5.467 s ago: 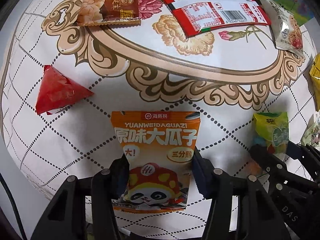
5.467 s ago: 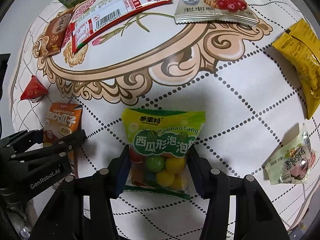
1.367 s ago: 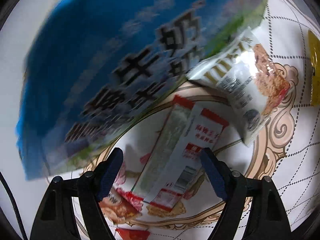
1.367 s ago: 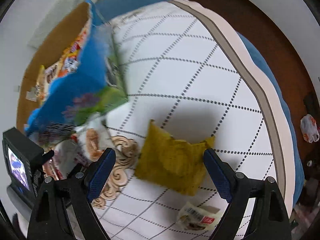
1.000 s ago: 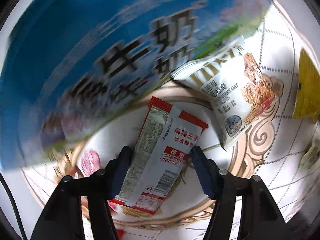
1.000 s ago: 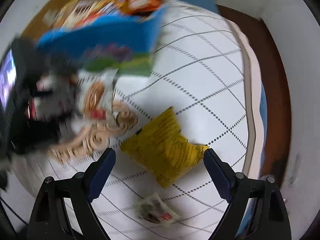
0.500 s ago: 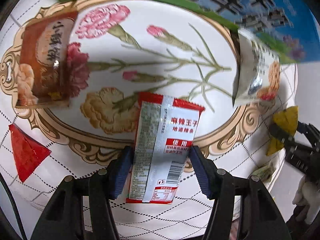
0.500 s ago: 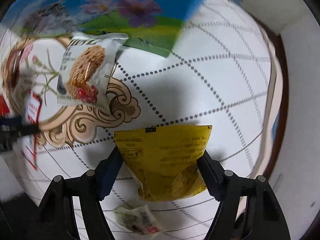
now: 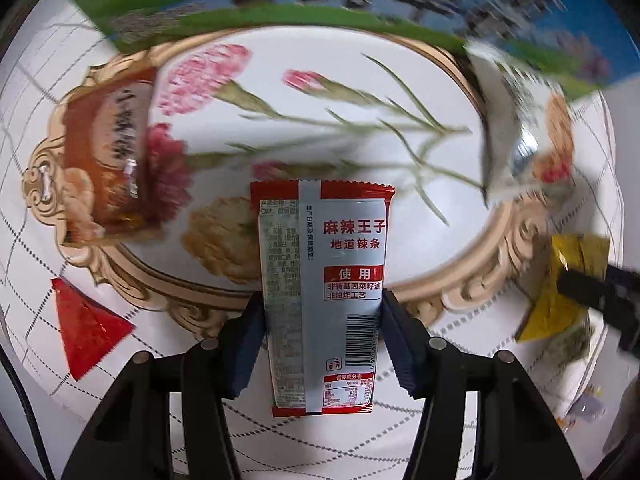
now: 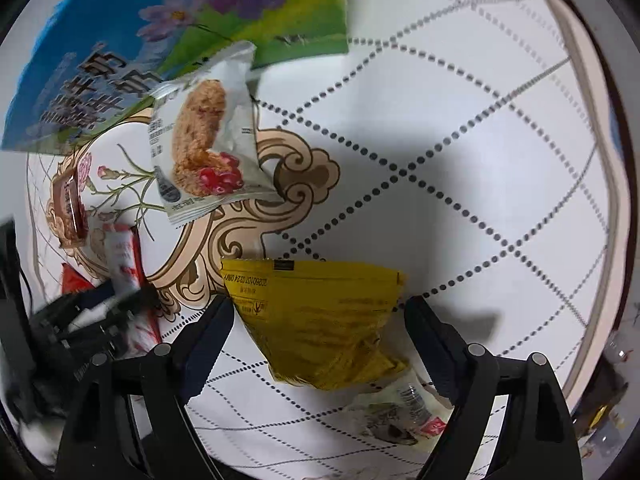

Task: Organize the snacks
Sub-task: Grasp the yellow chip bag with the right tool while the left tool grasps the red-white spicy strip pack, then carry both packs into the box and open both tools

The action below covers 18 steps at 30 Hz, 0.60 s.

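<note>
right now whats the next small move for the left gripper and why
Probably close the last bit and lift. The left gripper has been closing, and its pads sit at both long edges of the red and grey spicy strip packet, which lies flat on the flowered tablecloth; whether they press yet is unclear.

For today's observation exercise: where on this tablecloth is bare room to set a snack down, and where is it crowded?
Free: the checked cloth right of the oat bar packet, above the yellow packet. Crowded: the flowered oval, ringed by the brown packet, red-and-silver packet and blue carton.
</note>
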Available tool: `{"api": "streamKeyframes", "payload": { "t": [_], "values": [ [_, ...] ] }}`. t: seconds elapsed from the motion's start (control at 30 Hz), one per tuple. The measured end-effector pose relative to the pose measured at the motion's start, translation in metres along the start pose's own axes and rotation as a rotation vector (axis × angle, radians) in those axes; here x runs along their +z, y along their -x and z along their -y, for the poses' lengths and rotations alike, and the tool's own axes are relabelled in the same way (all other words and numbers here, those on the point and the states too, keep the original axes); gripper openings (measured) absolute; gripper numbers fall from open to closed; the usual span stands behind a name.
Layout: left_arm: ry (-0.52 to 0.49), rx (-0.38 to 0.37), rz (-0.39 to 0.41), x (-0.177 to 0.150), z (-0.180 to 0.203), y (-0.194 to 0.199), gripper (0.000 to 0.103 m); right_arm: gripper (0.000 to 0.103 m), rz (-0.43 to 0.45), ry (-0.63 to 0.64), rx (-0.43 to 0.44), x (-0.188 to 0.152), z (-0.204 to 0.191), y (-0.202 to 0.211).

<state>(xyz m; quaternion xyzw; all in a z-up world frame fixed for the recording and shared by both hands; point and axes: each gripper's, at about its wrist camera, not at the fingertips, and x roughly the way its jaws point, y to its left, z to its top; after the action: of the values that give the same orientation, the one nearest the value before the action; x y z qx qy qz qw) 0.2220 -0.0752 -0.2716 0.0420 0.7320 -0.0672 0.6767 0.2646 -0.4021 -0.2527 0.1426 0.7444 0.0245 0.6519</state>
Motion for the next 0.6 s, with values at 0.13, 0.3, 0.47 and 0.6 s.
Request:
{"api": "streamKeyframes", "payload": {
  "t": [0.13,0.3,0.47,0.6],
  "values": [
    [-0.012,-0.009,-0.008,0.005,-0.003,-0.002,0.054,0.090,0.059,0.092,-0.093,-0.017,-0.018,0.006],
    [-0.028,0.019,0.028,-0.012,-0.001,0.004,0.053,0.086,0.065,0.134,-0.138,-0.033,-0.028,-0.008],
    [-0.019,0.022,0.078,-0.022,0.017,0.023,0.046,0.054,0.149,0.067,-0.133,-0.040,-0.010,0.000],
    [-0.029,0.003,0.109,-0.026,0.016,0.040,0.044,0.053,0.175,0.046,-0.087,-0.045,-0.008,0.016]
  ]
}}
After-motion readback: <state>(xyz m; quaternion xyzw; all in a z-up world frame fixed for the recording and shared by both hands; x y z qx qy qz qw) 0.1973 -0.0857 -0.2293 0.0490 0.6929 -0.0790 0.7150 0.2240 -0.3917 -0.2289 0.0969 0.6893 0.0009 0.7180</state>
